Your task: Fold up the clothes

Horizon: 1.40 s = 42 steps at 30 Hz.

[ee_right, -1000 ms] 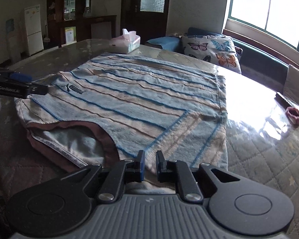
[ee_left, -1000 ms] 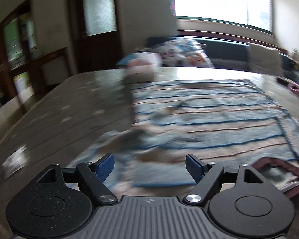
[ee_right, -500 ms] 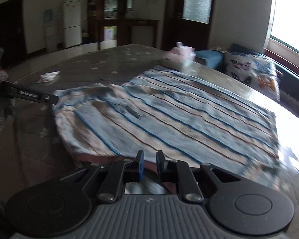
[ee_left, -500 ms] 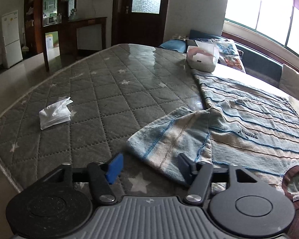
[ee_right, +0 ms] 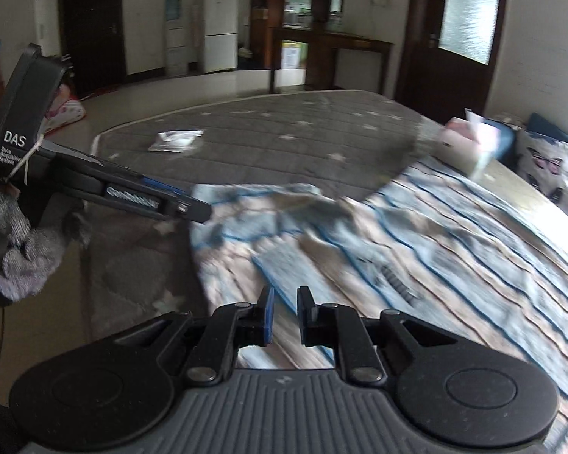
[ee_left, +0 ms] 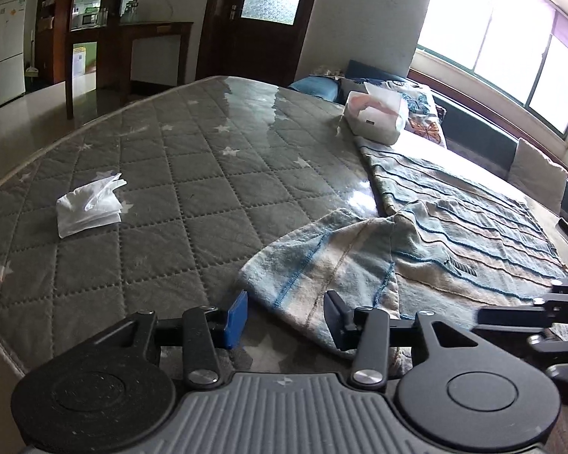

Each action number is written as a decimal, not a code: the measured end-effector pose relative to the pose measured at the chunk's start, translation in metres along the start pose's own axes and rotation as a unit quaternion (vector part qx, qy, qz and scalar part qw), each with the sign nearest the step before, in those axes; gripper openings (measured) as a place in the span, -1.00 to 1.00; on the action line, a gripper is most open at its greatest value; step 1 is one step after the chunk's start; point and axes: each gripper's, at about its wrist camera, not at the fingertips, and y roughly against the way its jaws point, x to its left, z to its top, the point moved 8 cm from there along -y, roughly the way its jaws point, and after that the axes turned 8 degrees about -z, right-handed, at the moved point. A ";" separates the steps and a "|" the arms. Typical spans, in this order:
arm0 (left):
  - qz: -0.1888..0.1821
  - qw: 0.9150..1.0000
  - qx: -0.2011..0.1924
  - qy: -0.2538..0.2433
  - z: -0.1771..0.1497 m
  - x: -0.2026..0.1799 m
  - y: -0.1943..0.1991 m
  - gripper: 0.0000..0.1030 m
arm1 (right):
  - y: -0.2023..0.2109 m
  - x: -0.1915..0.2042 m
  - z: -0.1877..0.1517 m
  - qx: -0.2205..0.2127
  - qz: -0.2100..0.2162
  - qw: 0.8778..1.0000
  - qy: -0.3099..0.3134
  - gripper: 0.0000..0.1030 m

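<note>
Shirt sleeve btwn closing left tongs

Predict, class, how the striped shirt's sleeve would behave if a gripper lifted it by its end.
The sleeve would probably droop: it already lies creased. It likely slides easily, since the table cover looks glossy. It seems light, thin knit.

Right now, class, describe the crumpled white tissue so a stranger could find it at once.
Start at the grey quilted mat with stars. The tissue lies alone on its bare side, far from the striped shirt and tissue box. It is the only loose white thing there.
</note>
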 end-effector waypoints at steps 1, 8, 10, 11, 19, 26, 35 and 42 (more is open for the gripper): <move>-0.001 1.000 -0.001 -0.001 0.000 0.000 -0.001 -0.11 | -0.004 0.005 0.003 0.000 0.006 1.000 0.004 -0.76; -0.009 1.000 -0.006 0.009 0.001 0.004 0.000 -0.45 | -0.029 0.036 0.009 0.014 0.030 0.999 0.026 -0.76; -0.010 1.000 -0.006 0.021 0.000 0.007 0.002 -0.45 | -0.033 0.041 0.006 0.019 0.029 0.999 0.030 -0.76; -0.009 1.000 -0.006 0.025 0.000 0.008 0.003 -0.44 | -0.033 0.042 0.006 0.020 0.027 0.999 0.031 -0.75; 0.005 1.000 -0.008 0.016 0.000 0.000 0.000 -0.19 | -0.034 0.042 0.005 0.019 0.026 0.999 0.034 -0.75; -0.018 0.999 -0.024 0.034 0.010 0.001 0.001 -0.93 | -0.034 0.042 0.004 0.014 0.025 0.999 0.028 -0.75; -0.119 0.985 -0.094 -0.084 0.029 -0.070 0.033 -0.93 | -0.013 0.024 -0.002 -0.001 0.009 1.000 0.008 -0.75; -0.196 0.967 -0.063 -0.153 0.009 -0.125 0.022 -0.93 | 0.020 -0.031 -0.023 -0.002 -0.045 0.998 -0.045 -0.75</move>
